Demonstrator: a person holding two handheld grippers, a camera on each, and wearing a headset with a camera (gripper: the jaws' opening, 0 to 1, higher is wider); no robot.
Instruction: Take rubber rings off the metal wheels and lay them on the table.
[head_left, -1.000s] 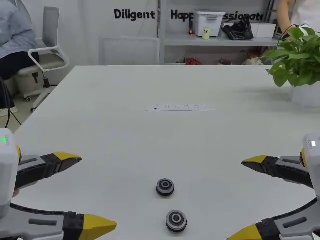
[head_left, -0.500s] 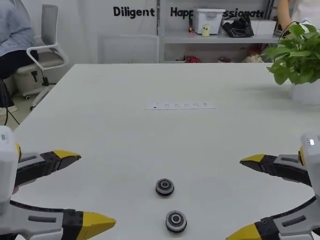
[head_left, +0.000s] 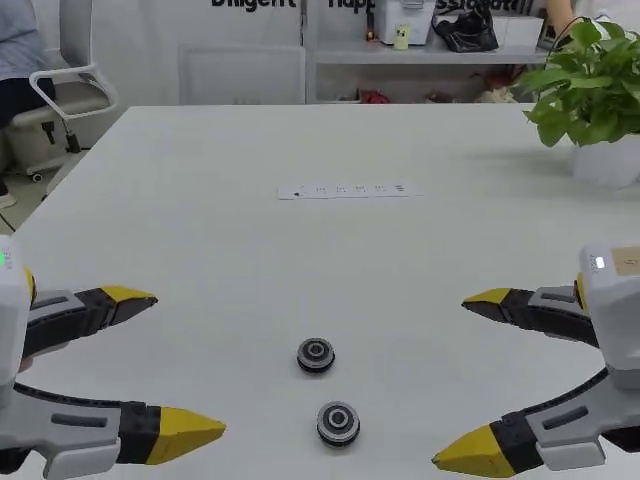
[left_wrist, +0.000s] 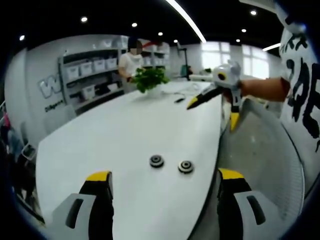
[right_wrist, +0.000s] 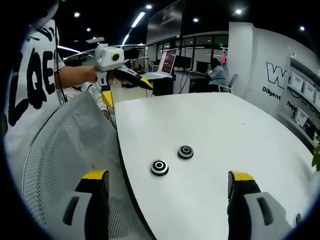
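I noted a pale grey counter (head_left: 200, 230). Near its front edge lay a far wheel (head_left: 316, 355) and a near wheel (head_left: 338, 423), close but apart. A flat white strip (head_left: 342, 190) lay mid-counter. A potted plant (head_left: 604, 160) stood at the far right.

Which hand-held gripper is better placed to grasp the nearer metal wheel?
Right, marginally: both are open, but the nearer small round metal wheel with black rubber ring lies slightly closer to the right hand-held gripper than the left hand-held gripper.

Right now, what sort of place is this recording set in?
Probably an office or lab meeting area: a large white table, an office chair beside it, stocked shelving along the wall, and a potted plant on the table.
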